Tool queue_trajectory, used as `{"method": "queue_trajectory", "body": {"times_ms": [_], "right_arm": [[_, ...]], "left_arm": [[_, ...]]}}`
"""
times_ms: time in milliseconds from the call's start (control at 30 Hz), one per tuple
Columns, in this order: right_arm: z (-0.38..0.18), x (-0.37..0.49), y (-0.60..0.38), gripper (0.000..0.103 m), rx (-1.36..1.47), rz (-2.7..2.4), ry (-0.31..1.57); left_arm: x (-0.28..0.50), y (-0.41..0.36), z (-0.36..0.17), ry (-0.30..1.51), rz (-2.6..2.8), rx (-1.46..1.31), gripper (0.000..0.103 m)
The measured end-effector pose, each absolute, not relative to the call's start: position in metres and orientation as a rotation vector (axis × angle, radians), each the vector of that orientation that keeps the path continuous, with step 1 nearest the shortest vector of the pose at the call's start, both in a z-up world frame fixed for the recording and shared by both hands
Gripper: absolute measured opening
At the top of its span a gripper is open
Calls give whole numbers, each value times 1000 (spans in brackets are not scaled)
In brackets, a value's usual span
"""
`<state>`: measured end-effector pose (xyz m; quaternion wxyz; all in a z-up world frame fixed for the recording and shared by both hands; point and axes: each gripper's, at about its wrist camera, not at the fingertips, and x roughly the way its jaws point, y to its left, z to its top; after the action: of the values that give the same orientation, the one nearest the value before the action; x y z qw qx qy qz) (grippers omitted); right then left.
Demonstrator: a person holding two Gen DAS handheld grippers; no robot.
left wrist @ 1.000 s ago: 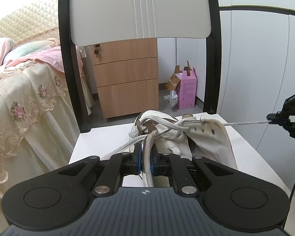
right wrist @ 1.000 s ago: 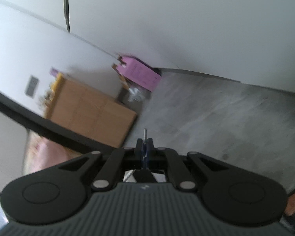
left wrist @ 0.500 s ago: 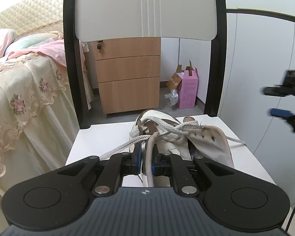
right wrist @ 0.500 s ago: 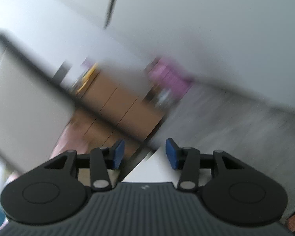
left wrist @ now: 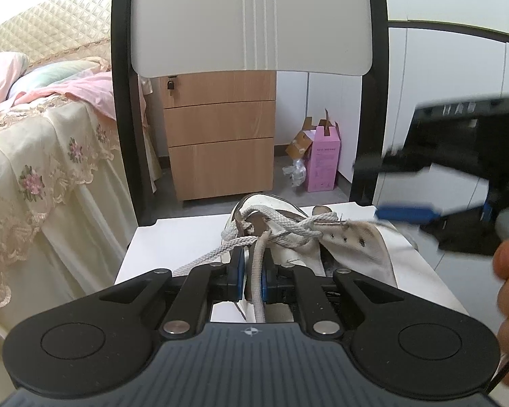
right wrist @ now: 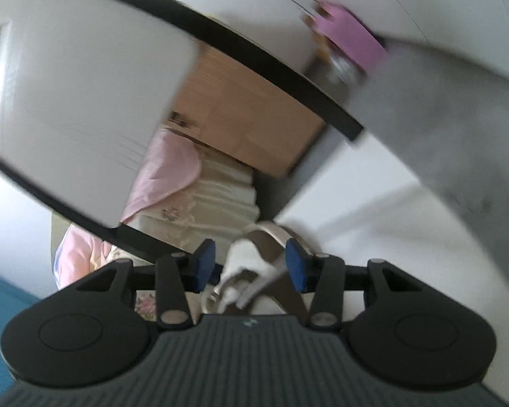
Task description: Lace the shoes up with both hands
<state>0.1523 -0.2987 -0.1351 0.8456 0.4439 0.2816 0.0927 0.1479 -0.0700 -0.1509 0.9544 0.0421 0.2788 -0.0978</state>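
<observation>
A white canvas shoe (left wrist: 353,247) lies on a white chair seat (left wrist: 173,237), with cream laces (left wrist: 288,225) crossed loosely over its tongue. My left gripper (left wrist: 252,271) is shut on one lace end close to the shoe's near side. My right gripper (left wrist: 383,186), blurred with motion, is open at the right, just above the shoe's right flap. In the right wrist view the open right gripper (right wrist: 249,264) frames the shoe's opening (right wrist: 261,247) and a bit of lace; nothing is held.
The chair's white backrest (left wrist: 251,17) with black uprights stands behind the shoe. A wooden drawer unit (left wrist: 220,142) and a pink box (left wrist: 324,159) sit on the floor beyond. A bed with a lace cover (left wrist: 34,169) is at the left. White cabinets (left wrist: 441,68) are at the right.
My right gripper let go of the lace end it was pulling taut to the right, opened, and swung in toward the shoe. The freed lace dropped slack. My left gripper kept its hold.
</observation>
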Motion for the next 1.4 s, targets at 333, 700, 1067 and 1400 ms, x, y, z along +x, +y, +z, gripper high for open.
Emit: {"method": "queue_trajectory", "body": {"times_ms": [333, 700, 1067, 1400], "right_arm": [[-109, 216, -239, 41, 612, 485, 746], [-120, 222, -214, 3, 503, 494, 808], [-110, 198, -222, 3, 490, 648, 737], [-110, 187, -244, 7, 597, 655, 705]], "left_arm": [[146, -73, -149, 573, -198, 99, 11], [145, -74, -151, 572, -220, 134, 11], [144, -80, -153, 575, -225, 140, 11], [142, -84, -152, 576, -223, 139, 12]]}}
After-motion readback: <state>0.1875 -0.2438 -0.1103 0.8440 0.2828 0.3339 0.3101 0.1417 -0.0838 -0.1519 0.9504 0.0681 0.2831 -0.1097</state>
